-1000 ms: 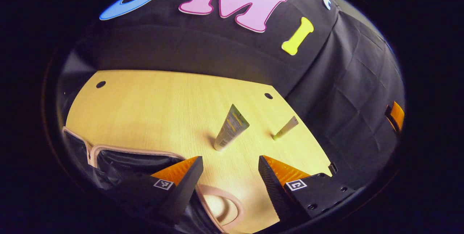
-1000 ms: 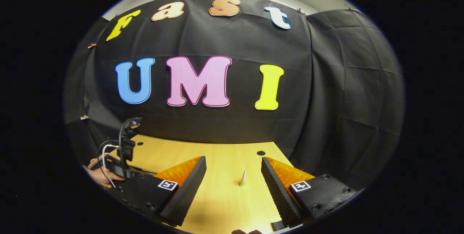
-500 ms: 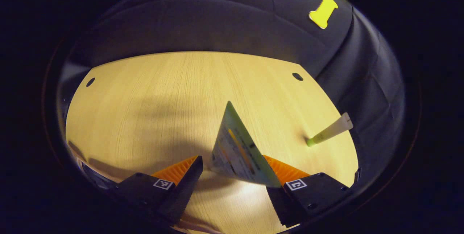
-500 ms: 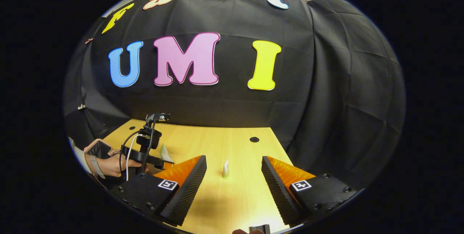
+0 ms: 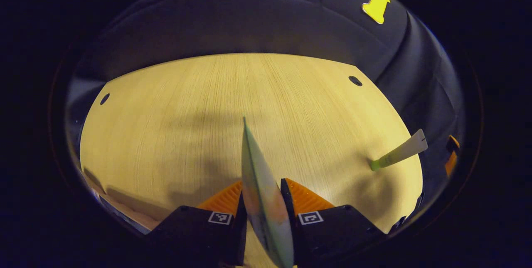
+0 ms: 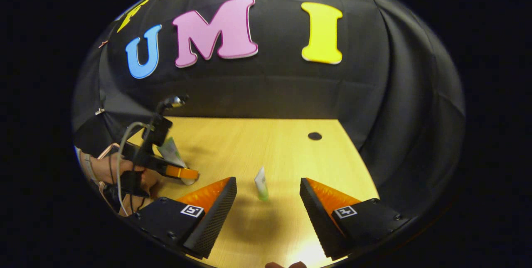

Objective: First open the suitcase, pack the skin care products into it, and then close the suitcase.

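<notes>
Packing under way: my left gripper [image 5: 262, 201] clamps the large tube [image 5: 259, 185] standing on the table [image 5: 174, 106], ready to lift toward the suitcase, while my right gripper [image 6: 268, 201], jaws wide, lines up on the small tube [image 6: 261, 183].

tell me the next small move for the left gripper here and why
Probably lift straight up. The left gripper has both fingers pressed on the large tube, which in the right gripper view stands on its cap on the table. Raising it frees it for carrying to the suitcase. The small tube stands between the open right gripper fingers.
</notes>
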A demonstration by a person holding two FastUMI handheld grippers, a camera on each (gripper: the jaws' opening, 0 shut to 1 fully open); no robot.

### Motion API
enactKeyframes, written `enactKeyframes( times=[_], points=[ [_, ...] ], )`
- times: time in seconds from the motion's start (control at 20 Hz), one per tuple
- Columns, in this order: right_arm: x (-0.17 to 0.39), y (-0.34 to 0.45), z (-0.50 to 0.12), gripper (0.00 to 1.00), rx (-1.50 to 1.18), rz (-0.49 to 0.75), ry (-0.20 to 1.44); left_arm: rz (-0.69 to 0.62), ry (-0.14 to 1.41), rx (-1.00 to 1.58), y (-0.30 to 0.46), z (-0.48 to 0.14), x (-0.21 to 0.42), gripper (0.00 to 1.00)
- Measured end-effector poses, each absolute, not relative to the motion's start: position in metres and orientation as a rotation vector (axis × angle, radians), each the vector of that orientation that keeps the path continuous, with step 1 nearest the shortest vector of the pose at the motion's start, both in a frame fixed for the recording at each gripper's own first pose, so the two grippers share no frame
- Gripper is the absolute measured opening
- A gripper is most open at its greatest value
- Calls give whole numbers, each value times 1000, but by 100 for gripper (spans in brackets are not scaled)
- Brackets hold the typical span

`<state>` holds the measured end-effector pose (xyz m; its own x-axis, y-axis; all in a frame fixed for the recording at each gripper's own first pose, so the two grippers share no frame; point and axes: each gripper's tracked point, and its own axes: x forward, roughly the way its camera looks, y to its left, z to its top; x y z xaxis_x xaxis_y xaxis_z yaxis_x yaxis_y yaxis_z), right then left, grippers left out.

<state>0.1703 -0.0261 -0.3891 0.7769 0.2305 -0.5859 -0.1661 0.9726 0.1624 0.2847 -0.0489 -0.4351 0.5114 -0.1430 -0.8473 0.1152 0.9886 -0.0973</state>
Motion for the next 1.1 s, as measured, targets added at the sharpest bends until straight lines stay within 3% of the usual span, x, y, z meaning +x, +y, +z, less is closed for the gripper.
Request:
enactKeyframes(
  times=[0.1, 0.2, 0.45, 0.7, 0.95, 1.1],
  points=[
    [181, -19, -429, 94, 110, 234, 705, -157, 1019, -71, -54, -422, 273, 41],
    [195, -12, -458, 97, 124, 235, 746, -161, 1006, -91, -57, -402, 262, 43],
    [229, -5, -515, 96, 180, 163, 799, -237, 992, -182, -77, -341, 199, 43],
    [224, -6, -525, 31, 172, 159, 838, -189, 984, -155, -35, -308, 156, 43],
    [207, -10, -500, 30, 135, 199, 830, -60, 1054, -171, 36, -312, 121, 43],
    [197, -4, -463, 30, 111, 223, 767, -3, 1239, -46, 83, -321, 76, 43]
  ],
)
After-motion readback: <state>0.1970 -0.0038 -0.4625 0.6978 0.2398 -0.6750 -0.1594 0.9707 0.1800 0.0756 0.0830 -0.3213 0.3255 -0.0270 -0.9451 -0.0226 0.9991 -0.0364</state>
